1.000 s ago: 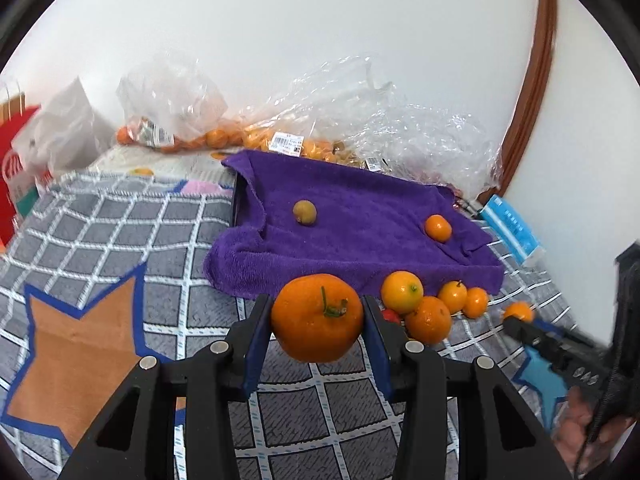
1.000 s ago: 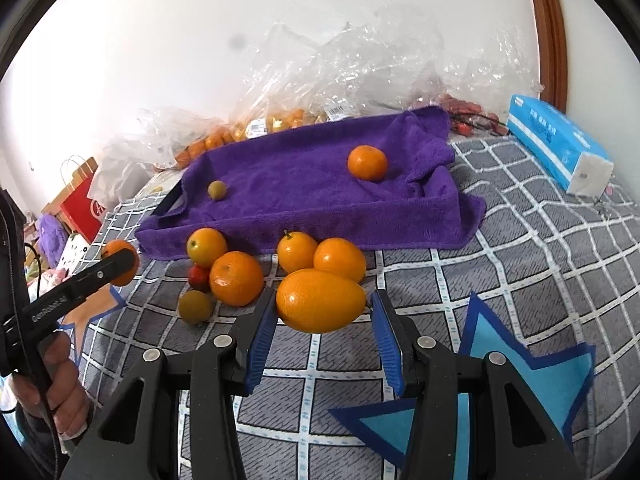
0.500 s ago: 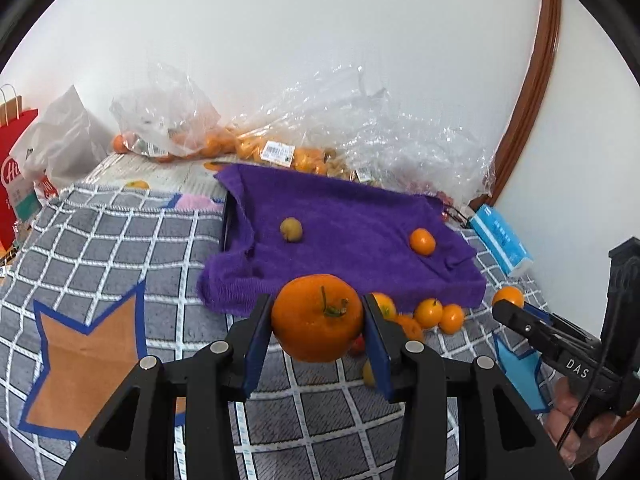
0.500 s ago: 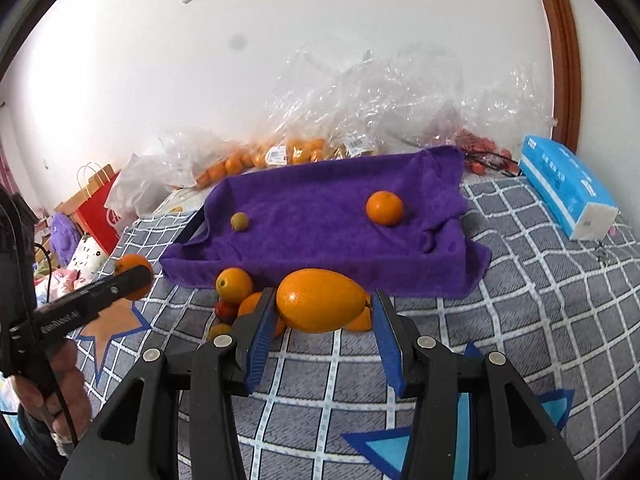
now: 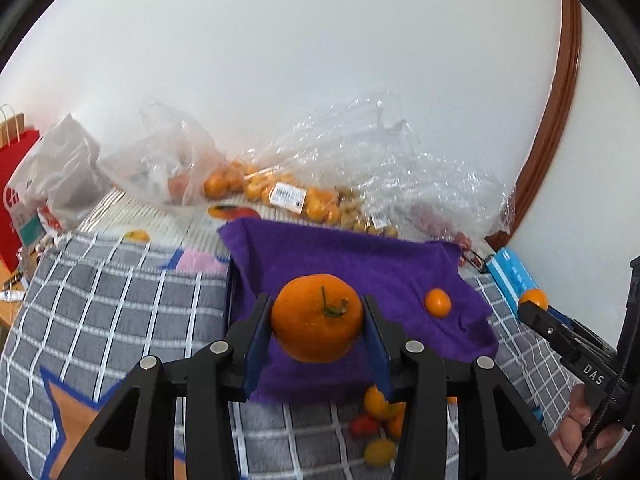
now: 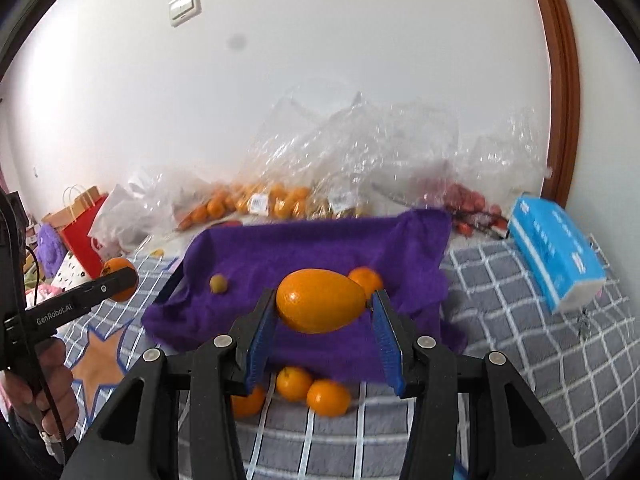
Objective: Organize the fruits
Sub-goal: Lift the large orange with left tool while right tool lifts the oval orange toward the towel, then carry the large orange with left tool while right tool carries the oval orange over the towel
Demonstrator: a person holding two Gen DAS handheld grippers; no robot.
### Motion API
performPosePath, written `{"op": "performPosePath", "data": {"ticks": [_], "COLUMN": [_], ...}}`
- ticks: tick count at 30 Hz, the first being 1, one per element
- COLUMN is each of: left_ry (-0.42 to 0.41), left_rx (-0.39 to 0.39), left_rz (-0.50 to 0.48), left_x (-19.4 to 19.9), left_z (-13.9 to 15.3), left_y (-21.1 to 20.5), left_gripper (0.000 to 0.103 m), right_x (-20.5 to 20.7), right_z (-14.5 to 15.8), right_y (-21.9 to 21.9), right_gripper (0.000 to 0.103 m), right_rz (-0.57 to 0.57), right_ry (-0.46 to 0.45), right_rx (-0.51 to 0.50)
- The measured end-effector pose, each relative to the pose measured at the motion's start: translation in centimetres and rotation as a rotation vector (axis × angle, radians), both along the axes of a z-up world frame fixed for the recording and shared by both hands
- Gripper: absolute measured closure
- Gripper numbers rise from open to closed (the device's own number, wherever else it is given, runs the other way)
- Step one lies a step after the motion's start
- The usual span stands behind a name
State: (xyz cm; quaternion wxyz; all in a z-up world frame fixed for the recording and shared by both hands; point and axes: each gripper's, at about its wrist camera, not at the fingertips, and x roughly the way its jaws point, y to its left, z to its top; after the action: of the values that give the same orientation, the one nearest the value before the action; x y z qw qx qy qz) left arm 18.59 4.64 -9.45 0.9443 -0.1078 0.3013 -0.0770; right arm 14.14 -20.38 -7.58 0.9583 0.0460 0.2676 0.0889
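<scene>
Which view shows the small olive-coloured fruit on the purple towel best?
The right wrist view: the small olive-coloured fruit lies in plain sight on the purple towel, left of the oval orange fruit in the right gripper. In the left wrist view it does not show; the held stemmed orange likely covers that spot.

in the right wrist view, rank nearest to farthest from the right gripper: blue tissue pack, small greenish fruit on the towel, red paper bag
1. small greenish fruit: on the purple towel, just left of the right gripper.
2. blue tissue pack: off to the right, near the wall.
3. red paper bag: far left, at the back.
</scene>
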Motion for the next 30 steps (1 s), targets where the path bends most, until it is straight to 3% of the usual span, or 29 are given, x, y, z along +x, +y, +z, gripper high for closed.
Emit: {"op": "performPosePath", "data": {"ticks": [6,15,25,30], "left_ry": [-0.020,0.049,0.068,0.088], "left_rx": [-0.005,-0.028,-0.051,-0.098], "left_rz": [-0.012,-0.011,0.040,0.004], "left_x": [2.9,5.5,6.3,6.6], "left_z": [0.2,-3.6,-5.1,-5.5], "left_y": [-0.7,-0.3,1.1,1.1], "left_gripper": [0.061,0.061,0.061,0.061], "right_x": [3.0,6.3,7.0,7.3], "right_z": [1.0,-3.6,-4.3,-4.8], "right_y": [0.1,-1.7,-3.8,-4.3], "right_gripper": [0.056,0.056,0.056,0.056], "right_rz": [0.007,-0.008,-0.083,-0.095], "right_ry": [-0.033,0.059,0.066,0.079], "right_rx": [-0.009,0.040,0.039,0.055]}}
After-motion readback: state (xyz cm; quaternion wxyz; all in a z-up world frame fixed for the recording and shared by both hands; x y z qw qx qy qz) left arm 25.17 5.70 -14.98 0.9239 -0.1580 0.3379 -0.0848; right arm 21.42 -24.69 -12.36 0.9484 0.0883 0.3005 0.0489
